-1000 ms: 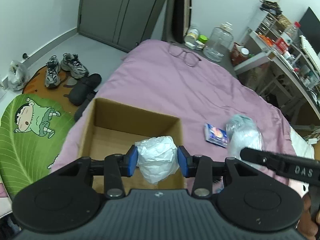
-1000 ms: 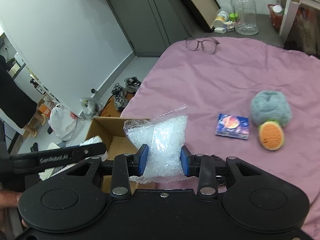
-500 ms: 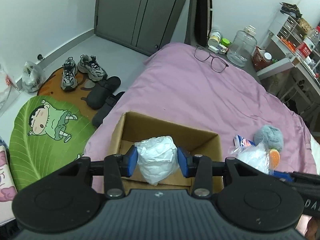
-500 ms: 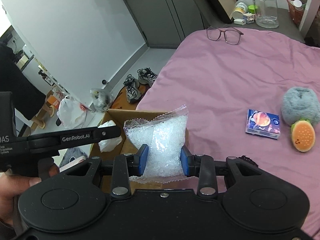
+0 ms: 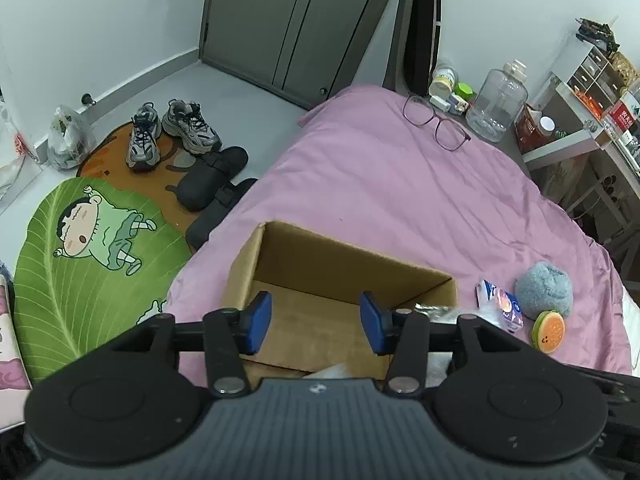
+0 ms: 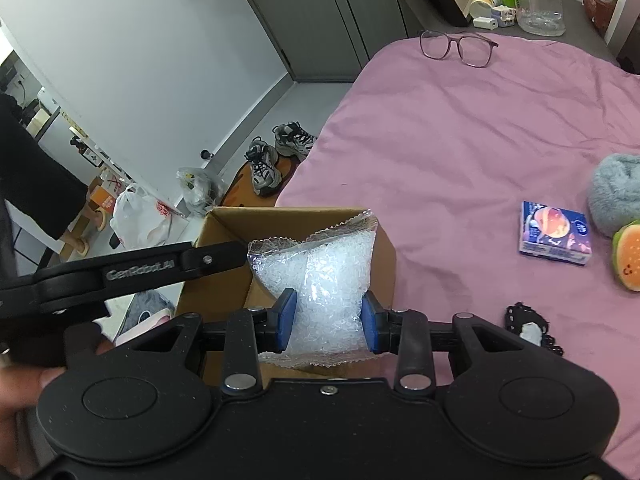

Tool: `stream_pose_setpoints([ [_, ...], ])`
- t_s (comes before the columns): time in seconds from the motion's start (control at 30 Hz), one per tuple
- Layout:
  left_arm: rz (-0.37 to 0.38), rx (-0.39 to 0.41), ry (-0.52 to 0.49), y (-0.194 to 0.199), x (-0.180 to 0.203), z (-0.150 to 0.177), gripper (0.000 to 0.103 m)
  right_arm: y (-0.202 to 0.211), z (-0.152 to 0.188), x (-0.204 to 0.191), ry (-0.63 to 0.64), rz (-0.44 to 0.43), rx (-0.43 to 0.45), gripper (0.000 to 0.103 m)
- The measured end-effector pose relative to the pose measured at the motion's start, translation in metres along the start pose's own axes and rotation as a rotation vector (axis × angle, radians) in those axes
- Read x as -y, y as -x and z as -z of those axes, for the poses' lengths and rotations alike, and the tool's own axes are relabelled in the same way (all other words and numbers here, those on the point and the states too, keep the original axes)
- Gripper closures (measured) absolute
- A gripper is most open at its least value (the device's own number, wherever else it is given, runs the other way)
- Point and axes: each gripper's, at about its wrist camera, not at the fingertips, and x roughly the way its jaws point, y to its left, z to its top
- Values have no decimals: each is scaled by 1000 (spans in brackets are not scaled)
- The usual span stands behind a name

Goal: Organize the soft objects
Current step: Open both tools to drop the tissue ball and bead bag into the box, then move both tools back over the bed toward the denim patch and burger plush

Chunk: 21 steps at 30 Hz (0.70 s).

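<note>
My left gripper is open and empty above the open cardboard box on the pink bed. A sliver of the white soft bundle shows below it, just above the gripper body. My right gripper is shut on a clear bag of white beads and holds it over the box, beside the left gripper's arm. A grey plush ball, a burger plush and a small blue packet lie on the bed to the right of the box.
Glasses lie at the far end of the pink bed. A black lace item lies on the bed near my right gripper. Shoes and a green cartoon mat are on the floor to the left. Shelves stand at right.
My left gripper has opened and let go of the white bundle, which dropped out of its jaws towards the box. The right gripper moved closer over the box with the bead bag.
</note>
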Motion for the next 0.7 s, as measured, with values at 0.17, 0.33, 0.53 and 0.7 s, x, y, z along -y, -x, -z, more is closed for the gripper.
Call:
stream_pose_setpoints([
  [0.17,-6,25,14,15,-6,-1,53,-6,-3,-2,-33,-22,4,65],
  [0.33,-24,43,26,28,-11,-2,52,-4,-5,-3,-43,-94,20,45],
  [0.53,-37,38,40,34,-10,3,50,11,-4,7,-53,-84,21,45],
  [0.7,-32,32,45,36,2,10,43,30,-6,16,-46,-58,38,41],
])
